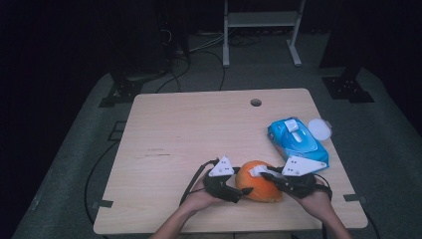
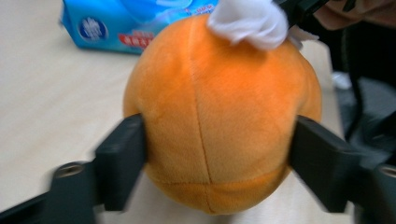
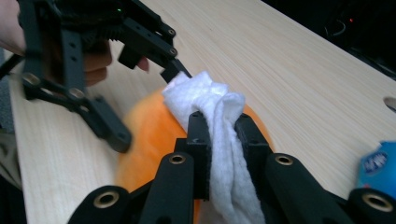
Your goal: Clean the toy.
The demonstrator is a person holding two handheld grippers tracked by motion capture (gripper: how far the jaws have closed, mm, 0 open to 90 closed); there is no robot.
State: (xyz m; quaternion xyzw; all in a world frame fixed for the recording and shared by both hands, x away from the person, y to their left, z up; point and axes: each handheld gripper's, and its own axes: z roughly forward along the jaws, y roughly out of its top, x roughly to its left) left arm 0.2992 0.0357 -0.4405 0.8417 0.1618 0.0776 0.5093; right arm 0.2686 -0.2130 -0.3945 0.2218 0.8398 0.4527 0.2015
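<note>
Left gripper (image 1: 242, 191): we are holding it at the near edge of the worktop (image 1: 174, 129), its jaws standing either side of the orange plush ball (image 1: 259, 186). In the left gripper view the jaws are touching the flanks of the ball (image 2: 219, 121); we cannot tell whether they are pressing it.
Right gripper (image 1: 263, 174): we are keeping its jaws clenched on a bunched white wipe (image 3: 224, 140), seen plainly in the right gripper view.
Wipe: we are seeing it resting against the top of the ball (image 3: 149, 135); in the high view it is showing as a white patch (image 1: 257, 171) on the ball's upper right.
Ball: it is sitting on the worktop near the front edge, between the two grippers.
Blue wipe pack (image 1: 297, 139): it is lying behind the ball to the right, near the worktop's right edge, apart from the ball.
White round lid (image 1: 319, 129): it is lying just beside the pack, at the worktop's right edge.
</note>
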